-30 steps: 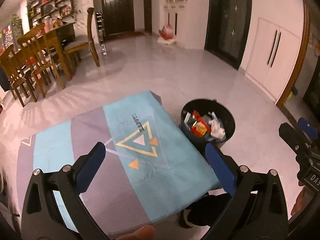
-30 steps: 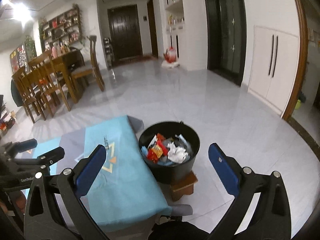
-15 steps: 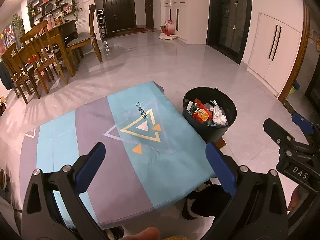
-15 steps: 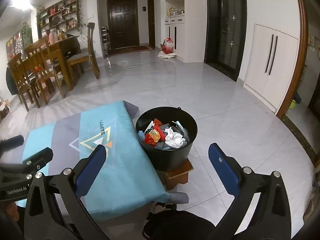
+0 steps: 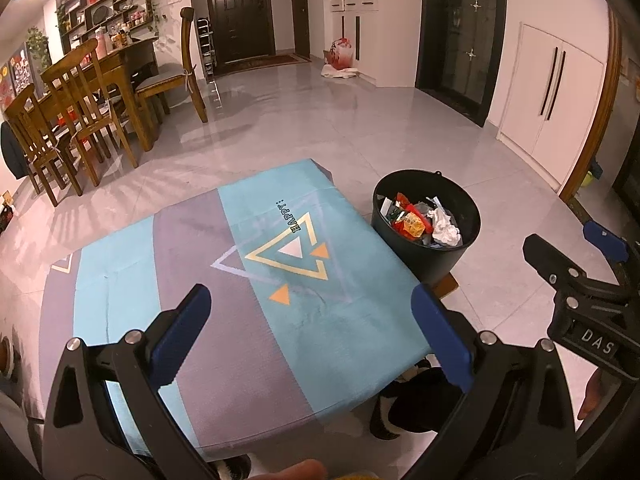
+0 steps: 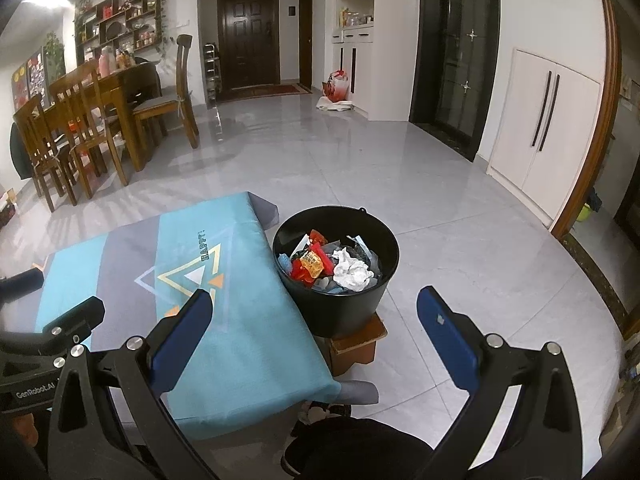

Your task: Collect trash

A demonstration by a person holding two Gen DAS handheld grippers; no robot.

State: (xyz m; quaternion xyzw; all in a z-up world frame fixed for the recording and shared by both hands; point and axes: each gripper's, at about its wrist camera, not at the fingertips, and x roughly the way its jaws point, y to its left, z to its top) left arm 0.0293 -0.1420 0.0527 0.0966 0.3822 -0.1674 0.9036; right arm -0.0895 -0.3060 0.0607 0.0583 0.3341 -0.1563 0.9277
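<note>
A black bucket (image 5: 420,252) (image 6: 340,308) stands on a small brown stool (image 6: 354,344) just right of a low table under a teal and grey cloth (image 5: 248,280) (image 6: 224,320). In it lie red and orange wrappers (image 6: 310,262) and a crumpled white tissue (image 6: 352,272). No trash shows on the cloth. My left gripper (image 5: 308,332) is open and empty above the table's near half. My right gripper (image 6: 316,332) is open and empty, near the bucket's front. The right gripper shows in the left wrist view (image 5: 576,276).
A wooden dining table with chairs (image 5: 80,112) stands far left. A dark door (image 5: 240,12), white cupboards (image 5: 548,92) and a red and white bag (image 5: 340,56) line the back and right. Grey tiled floor (image 5: 320,128) surrounds the table. The person's dark shoes (image 6: 352,444) are below.
Both grippers have pulled back and risen a little, so the table and bucket sit farther off. Both stayed open and empty.
</note>
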